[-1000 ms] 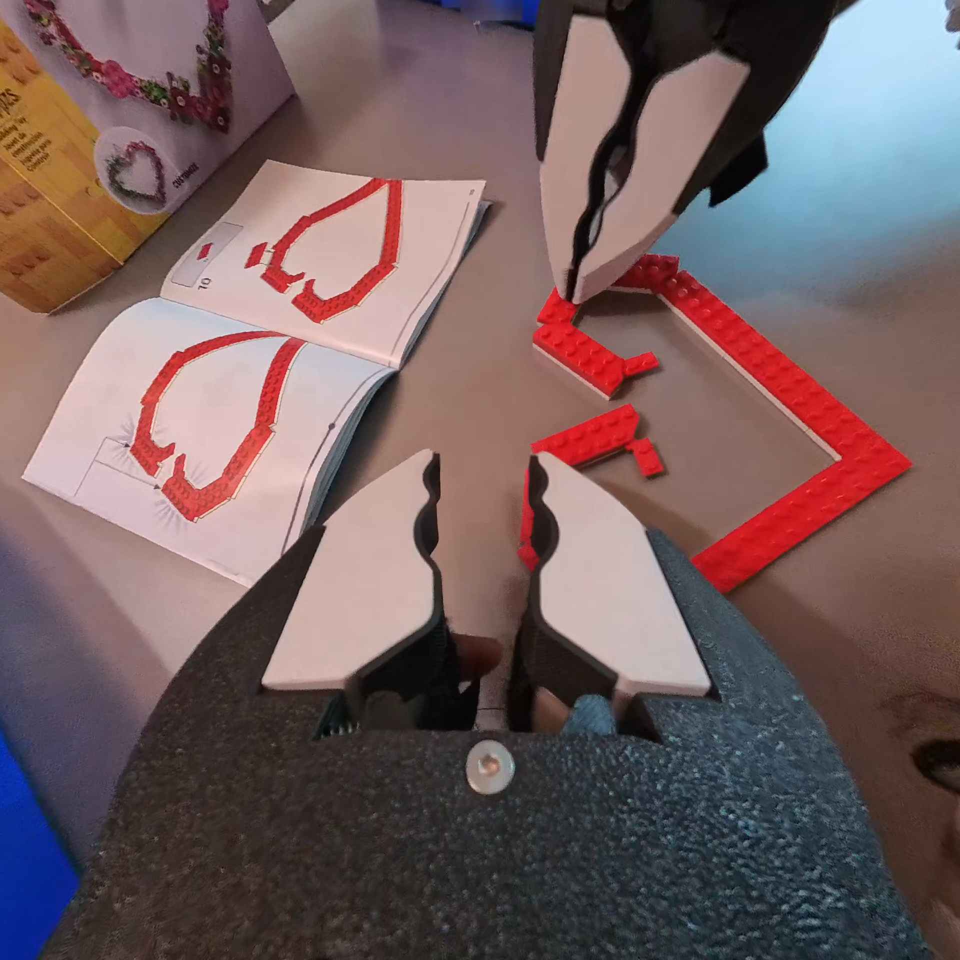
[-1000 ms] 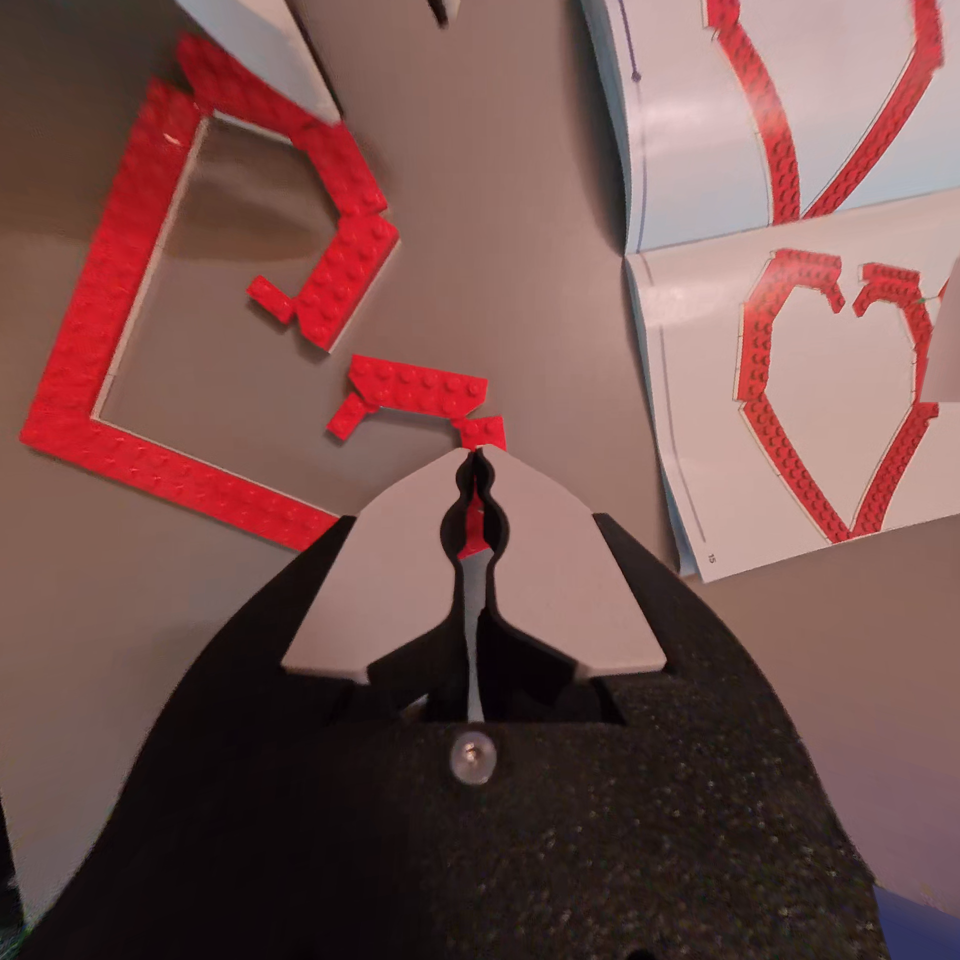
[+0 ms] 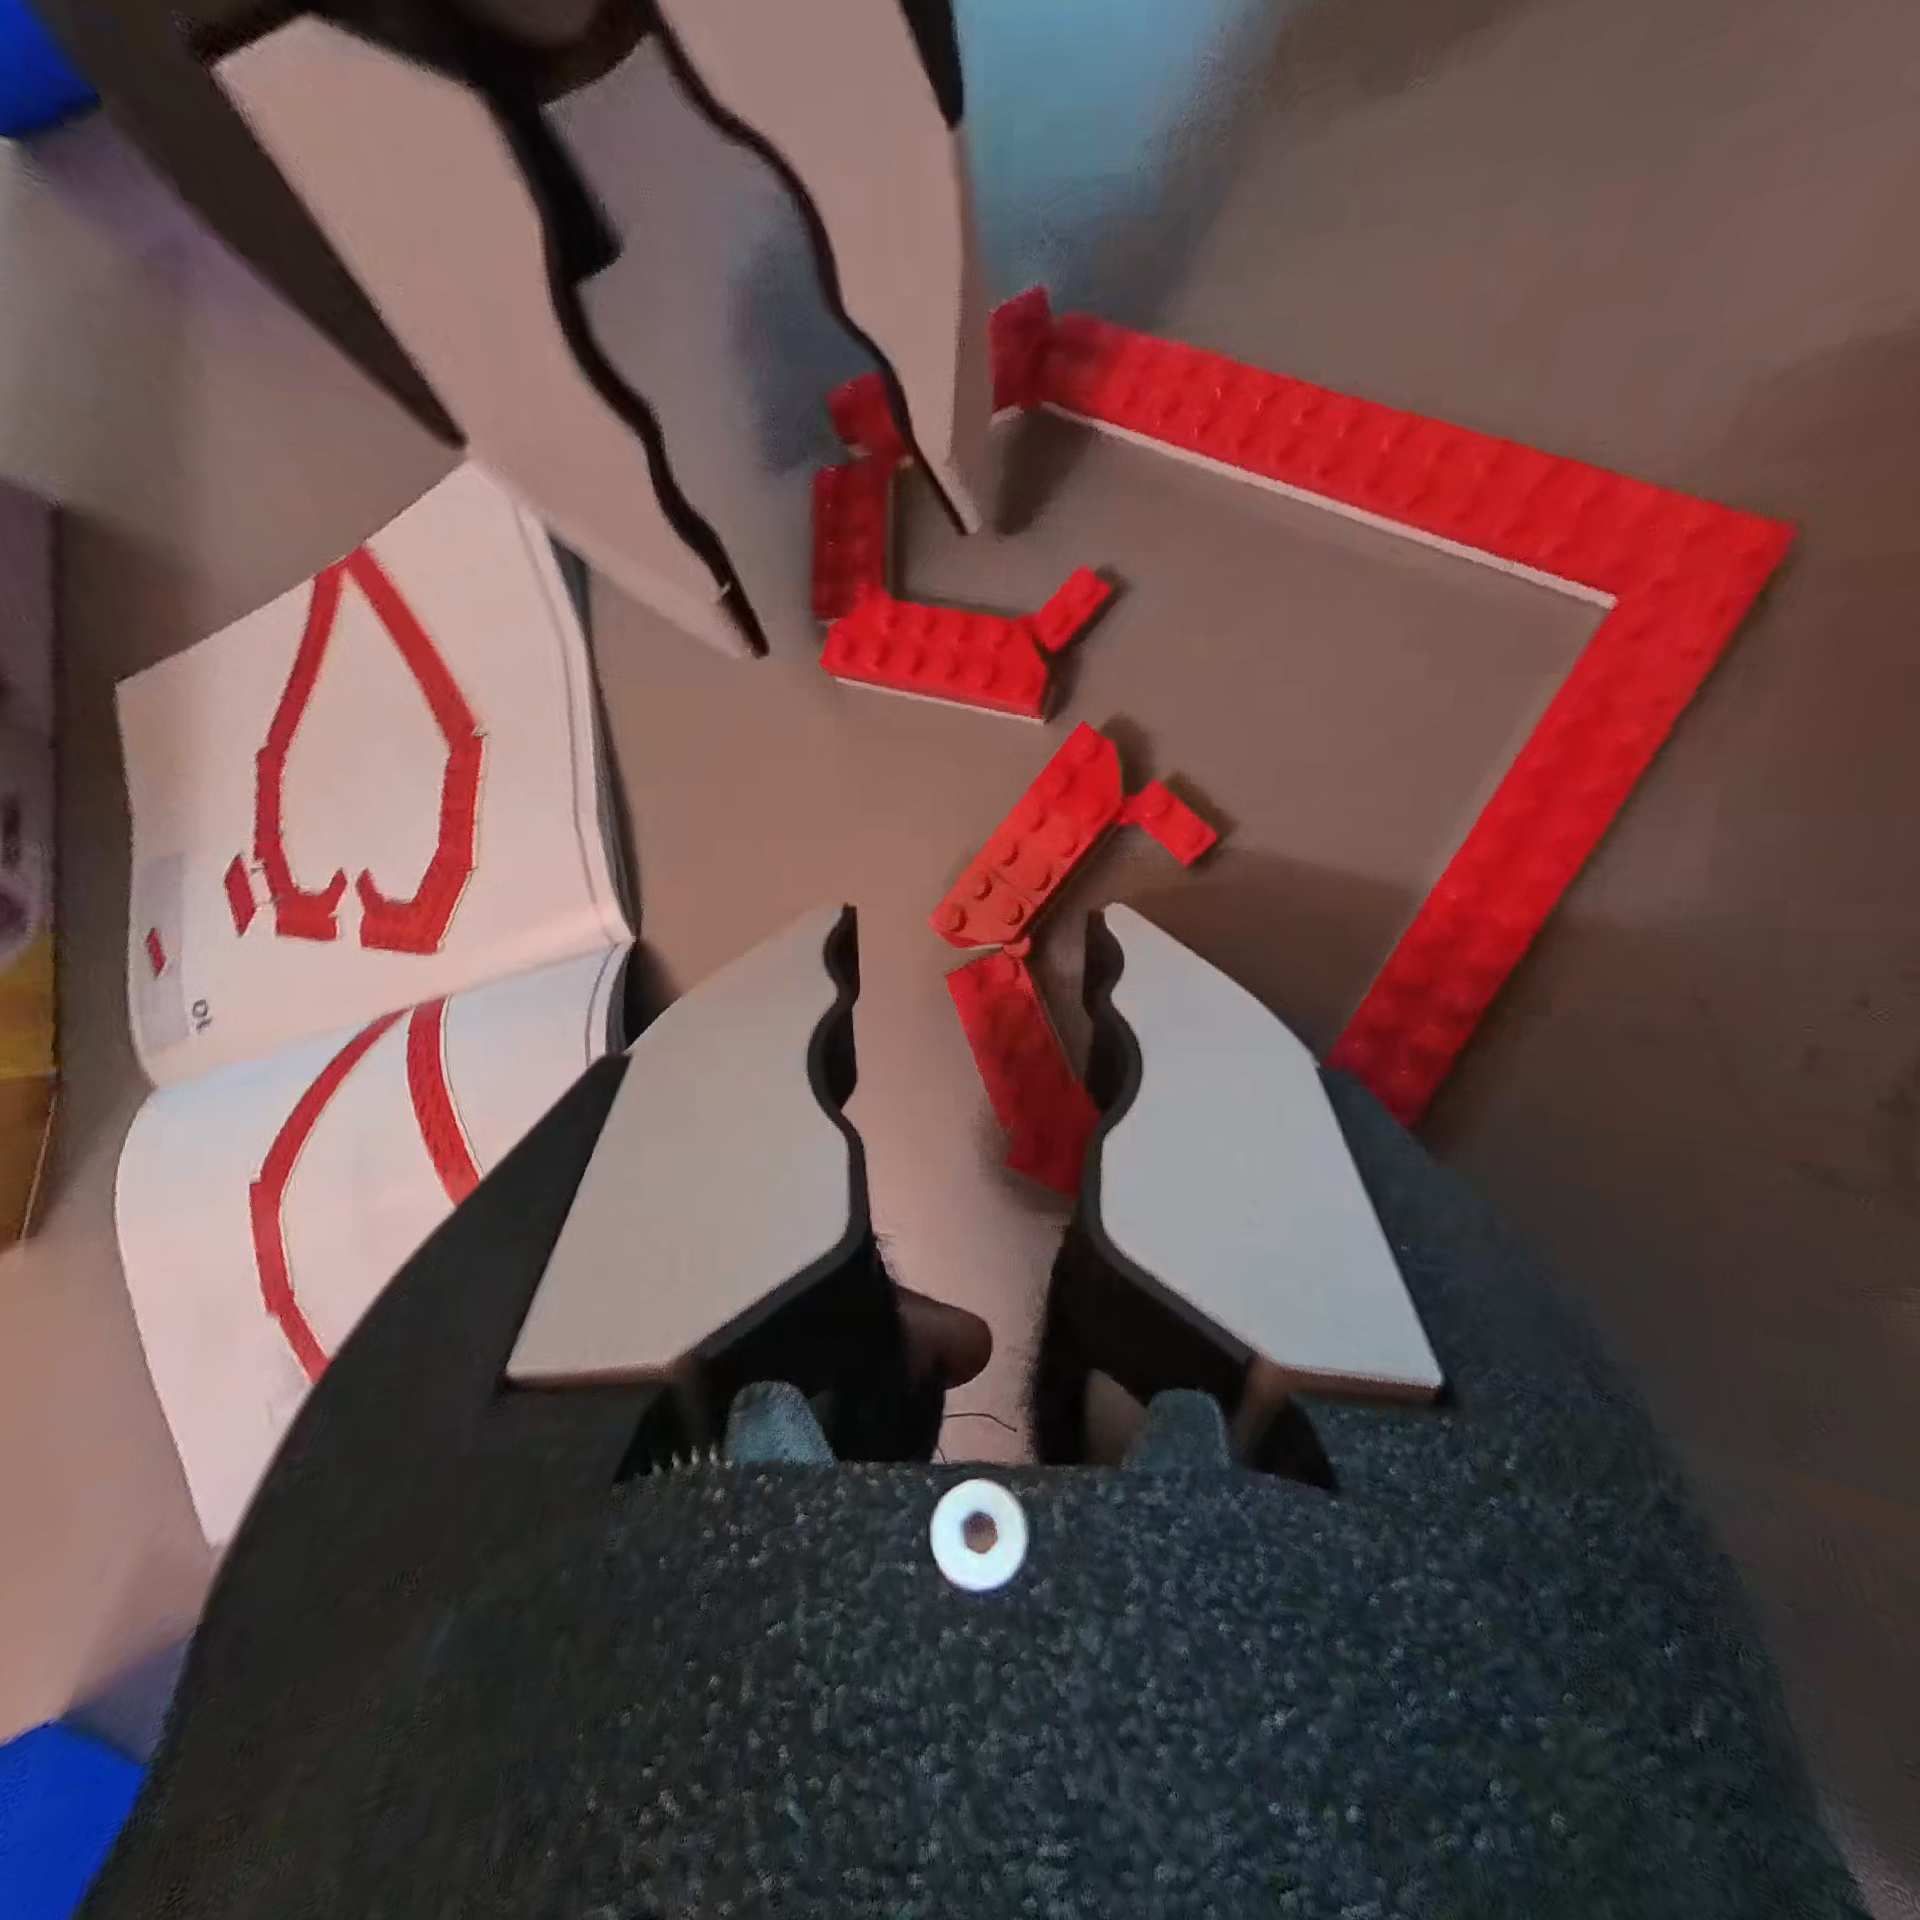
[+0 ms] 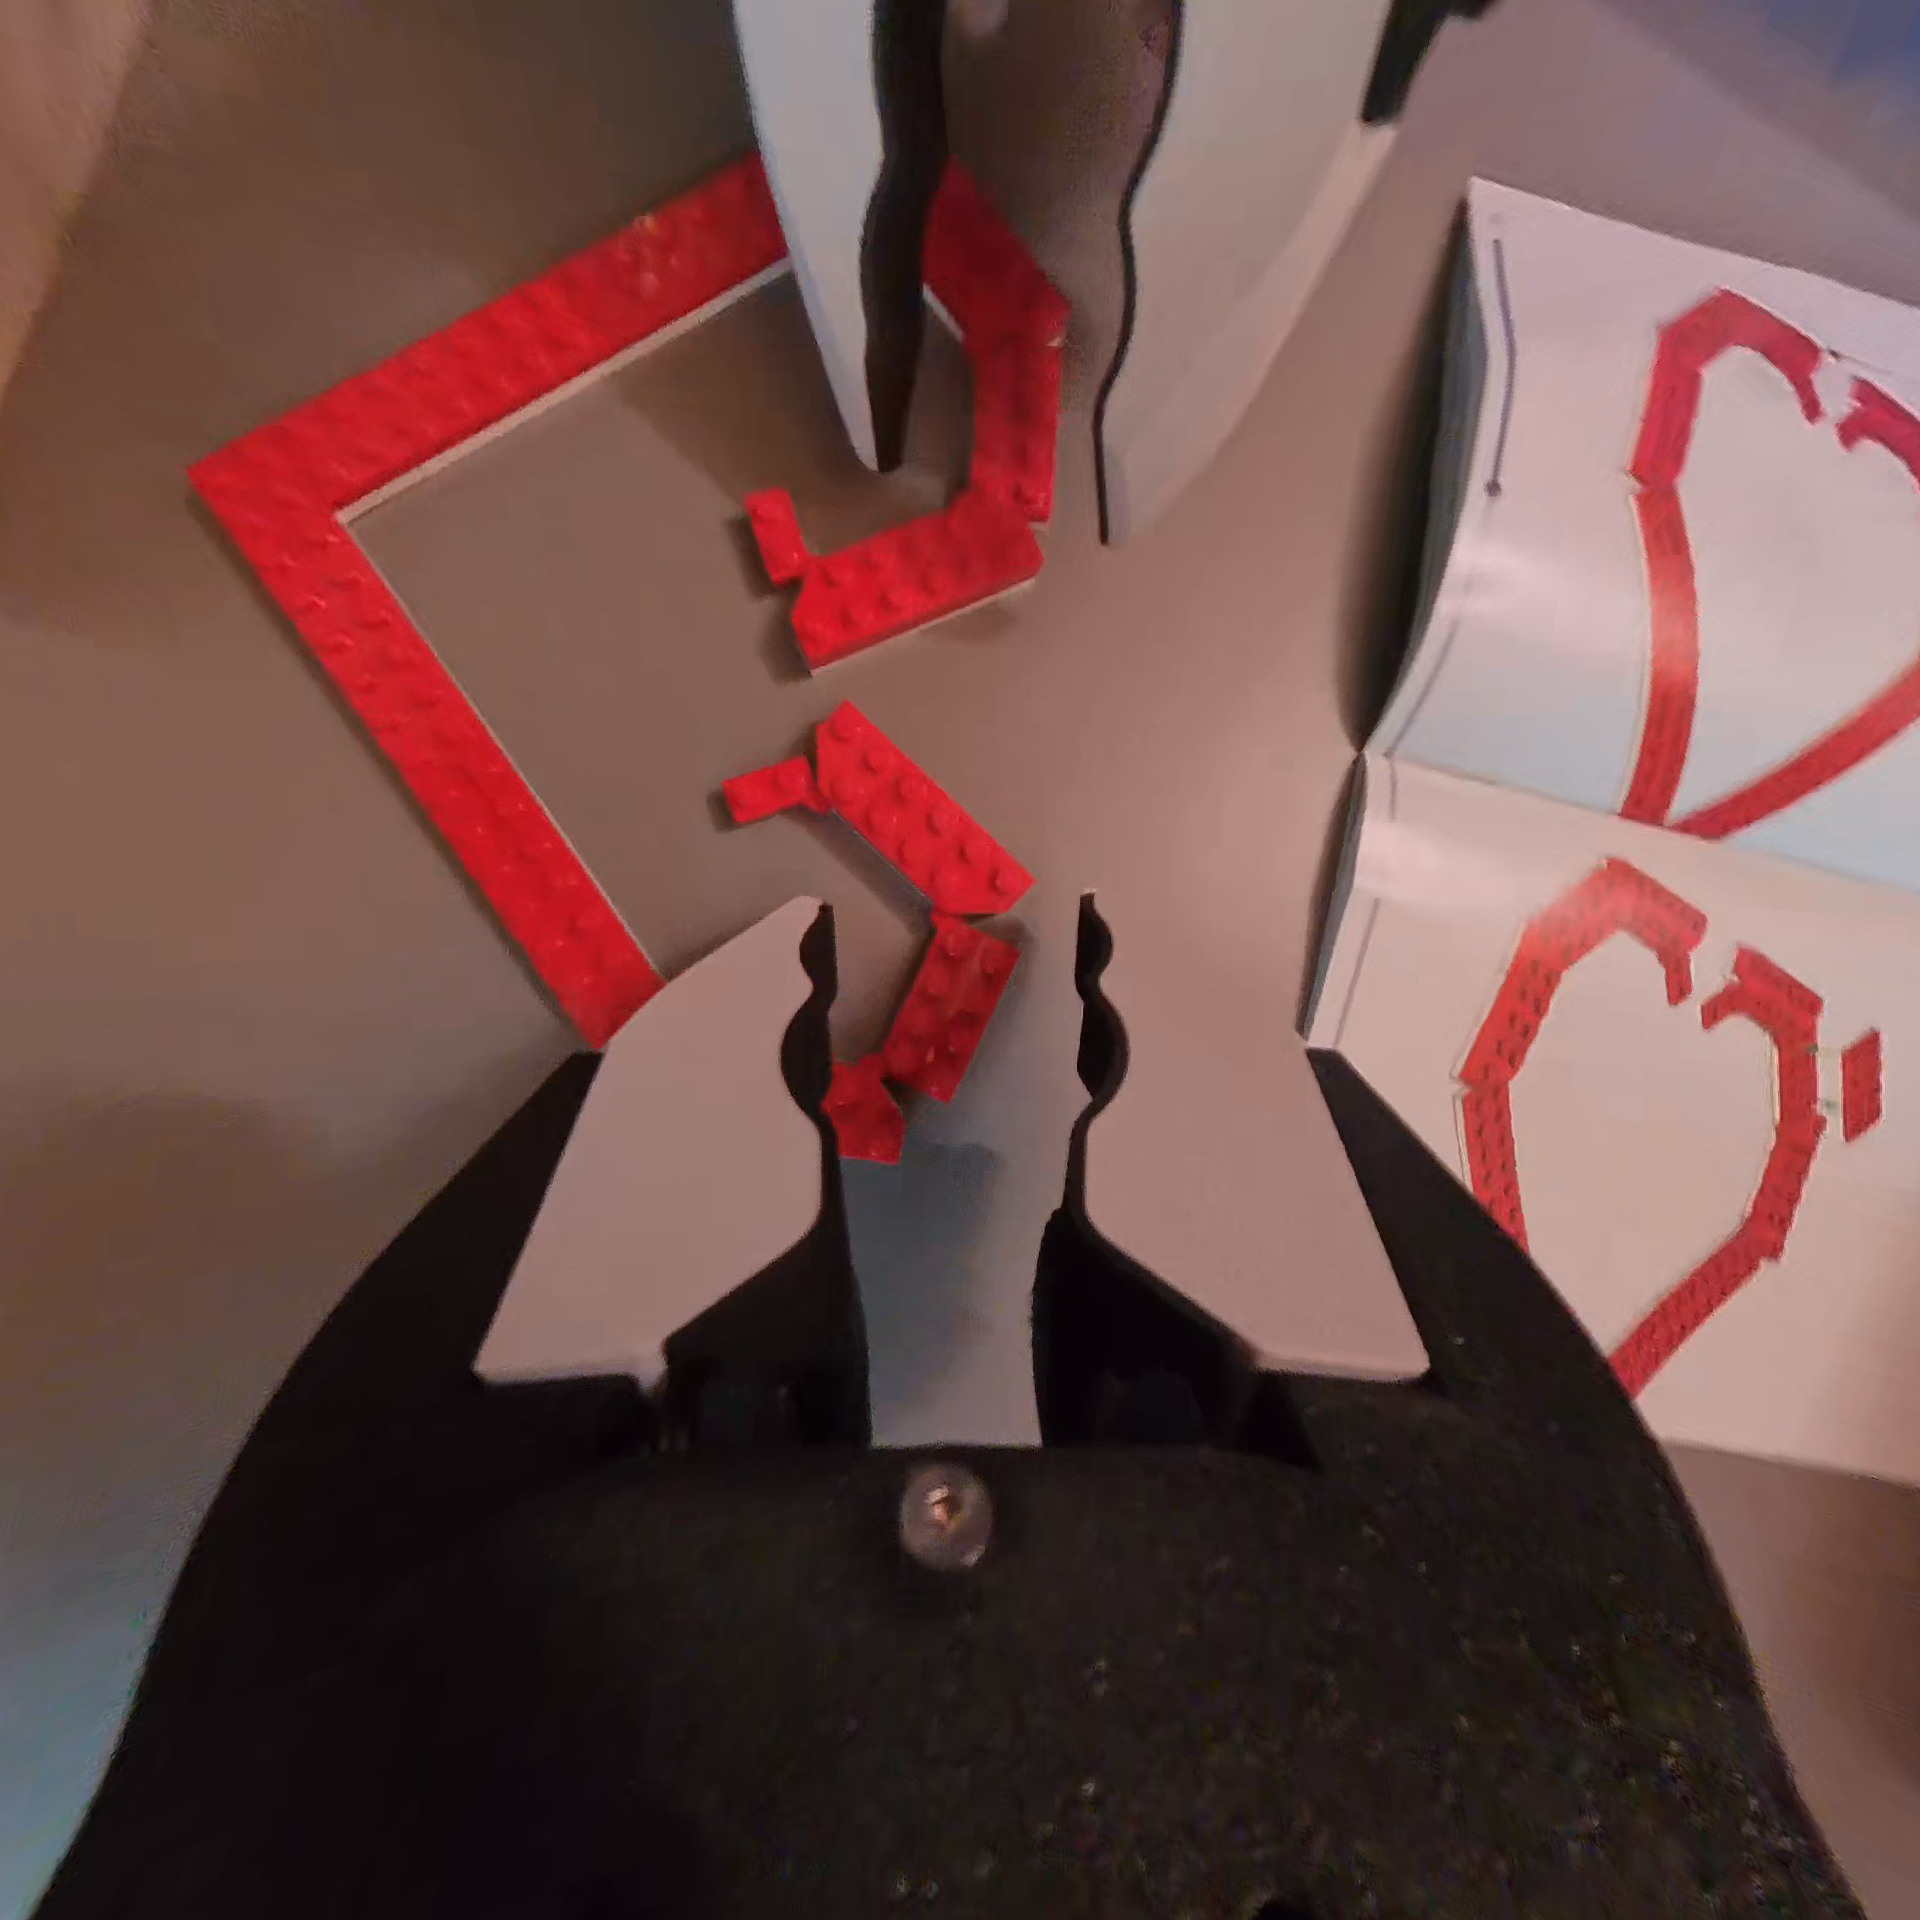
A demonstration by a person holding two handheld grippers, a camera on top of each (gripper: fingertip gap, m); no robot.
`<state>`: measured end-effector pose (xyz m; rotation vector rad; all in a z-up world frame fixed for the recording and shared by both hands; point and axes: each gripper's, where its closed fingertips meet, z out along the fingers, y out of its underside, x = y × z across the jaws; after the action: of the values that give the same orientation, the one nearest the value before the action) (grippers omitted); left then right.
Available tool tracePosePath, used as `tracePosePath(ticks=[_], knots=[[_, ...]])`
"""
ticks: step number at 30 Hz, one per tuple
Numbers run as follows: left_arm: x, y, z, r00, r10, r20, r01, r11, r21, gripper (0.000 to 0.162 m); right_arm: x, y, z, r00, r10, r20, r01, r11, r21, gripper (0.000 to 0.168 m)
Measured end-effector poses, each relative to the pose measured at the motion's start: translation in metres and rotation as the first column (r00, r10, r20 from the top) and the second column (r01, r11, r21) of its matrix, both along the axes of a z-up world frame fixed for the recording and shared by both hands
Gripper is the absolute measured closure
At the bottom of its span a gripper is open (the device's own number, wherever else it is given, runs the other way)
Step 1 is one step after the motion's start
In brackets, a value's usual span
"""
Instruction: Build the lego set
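Our left gripper (image 3: pixel 971 914) has its jaws spread wide and grips nothing; a short run of red studded plates (image 3: pixel 1023 1060) lies on the table in the gap, close to its right finger. Our right gripper (image 4: pixel 951 904) is equally wide and empty, with the same plates (image 4: pixel 940 1023) between its fingers, nearer the left one.

Just beyond lies a red wedge plate with a small tab (image 3: pixel 1049 831), then a gap, then the hooked end of the big red angular plate frame (image 3: pixel 1558 665), flat on the grey-brown tabletop (image 3: pixel 1299 727).

The left wrist view shows the right gripper's far fingertip (image 3: pixel 961 488) down inside that hook; whether it touches, we cannot tell. The right wrist view shows the open white instruction booklet (image 4: pixel 1558 582) to the right with four red heart diagrams, where the left view catches only two.
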<state>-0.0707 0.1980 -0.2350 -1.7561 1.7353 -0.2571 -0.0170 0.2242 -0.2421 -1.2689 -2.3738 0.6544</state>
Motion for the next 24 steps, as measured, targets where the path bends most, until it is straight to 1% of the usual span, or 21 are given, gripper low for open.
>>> tracePosePath(ticks=[4, 7, 9, 11, 14, 15, 17, 18, 20, 21, 23, 24], knots=[[0.0, -0.003, -0.01, 0.991, -0.092, -0.096, 0.087, 0.995, -0.054, 0.119, -0.002, -0.006, -0.008, 0.994, 0.104, 0.026, -0.103, 0.994, -0.029, 0.119], [0.008, -0.005, -0.012, 0.989, -0.127, -0.075, 0.118, 0.987, -0.105, 0.125, -0.004, -0.009, -0.01, 0.994, 0.112, 0.02, -0.111, 0.992, -0.052, 0.123], [0.011, -0.005, -0.013, 0.993, -0.109, -0.052, 0.102, 0.986, -0.132, 0.131, -0.005, -0.009, -0.01, 0.996, 0.088, 0.009, -0.087, 0.995, -0.056, 0.13], [0.011, -0.003, -0.014, 0.998, -0.06, -0.033, 0.054, 0.987, -0.151, 0.137, -0.005, -0.007, -0.01, 0.999, 0.044, -0.004, -0.044, 0.997, -0.061, 0.135], [0.009, -0.002, -0.013, 1.0, 0.017, -0.003, -0.018, 0.989, -0.148, 0.137, -0.004, -0.005, -0.009, 0.999, -0.01, -0.032, 0.008, 0.998, -0.054, 0.137], [0.008, -0.001, -0.013, 0.999, 0.038, -0.003, -0.038, 0.991, -0.131, 0.137, -0.003, -0.003, -0.009, 0.999, -0.023, -0.039, 0.022, 0.999, -0.036, 0.135], [0.002, 0.007, -0.009, 0.996, 0.094, 0.001, -0.094, 0.994, -0.061, 0.131, -0.003, 0.001, -0.002, 0.995, -0.072, -0.062, 0.073, 0.997, 0.001, 0.132], [0.0, 0.007, -0.006, 0.994, 0.11, 0.022, -0.109, 0.993, -0.048, 0.133, -0.004, -0.003, 0.004, 0.992, -0.1, -0.078, 0.099, 0.995, -0.019, 0.131], [0.002, 0.004, -0.002, 0.989, 0.125, 0.077, -0.12, 0.99, -0.069, 0.131, -0.01, -0.018, 0.014, 0.987, -0.135, -0.092, 0.126, 0.987, -0.099, 0.13], [0.004, 0.002, -0.002, 0.989, 0.117, 0.091, -0.11, 0.991, -0.08, 0.13, -0.011, -0.022, 0.011, 0.987, -0.142, -0.077, 0.135, 0.987, -0.089, 0.13], [0.008, 0.001, -0.006, 0.993, 0.087, 0.078, -0.082, 0.994, -0.07, 0.125, -0.007, -0.023, -0.002, 0.994, -0.103, -0.026, 0.103, 0.995, -0.009, 0.127], [0.009, 0.001, -0.01, 0.996, 0.072, 0.058, -0.068, 0.996, -0.065, 0.125, -0.012, -0.027, 0.002, 0.994, -0.085, -0.068, 0.083, 0.996, -0.035, 0.132]])
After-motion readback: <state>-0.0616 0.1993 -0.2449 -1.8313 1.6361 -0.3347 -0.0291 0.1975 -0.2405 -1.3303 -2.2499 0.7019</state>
